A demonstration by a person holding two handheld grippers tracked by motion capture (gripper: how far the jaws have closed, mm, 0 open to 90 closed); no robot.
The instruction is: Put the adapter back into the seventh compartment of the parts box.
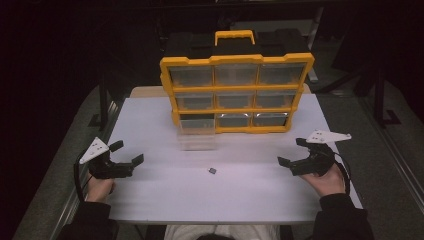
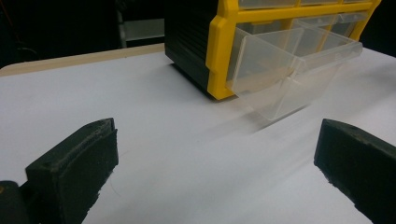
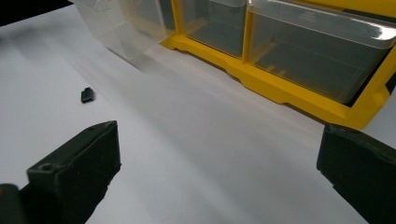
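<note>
The left gripper (image 1: 126, 154) rested on the white table (image 1: 250, 190) with its jaws spread wide and nothing between them. The right gripper (image 1: 292, 152) lay at the opposite side, its jaws likewise parted and empty. Between the two grippers, well apart from both, a small dark part (image 1: 212, 170) lay on the tabletop; in the right gripper view it sat ahead of that gripper's jaws and off to the left (image 3: 87, 94). Beyond the part stood the yellow-framed organizer (image 1: 237, 92) with nine clear drawers. Its bottom-left clear drawer (image 1: 196, 134) was pulled out and tilted down toward the table, ahead and to the right of the left gripper's jaws (image 2: 285, 77).
</note>
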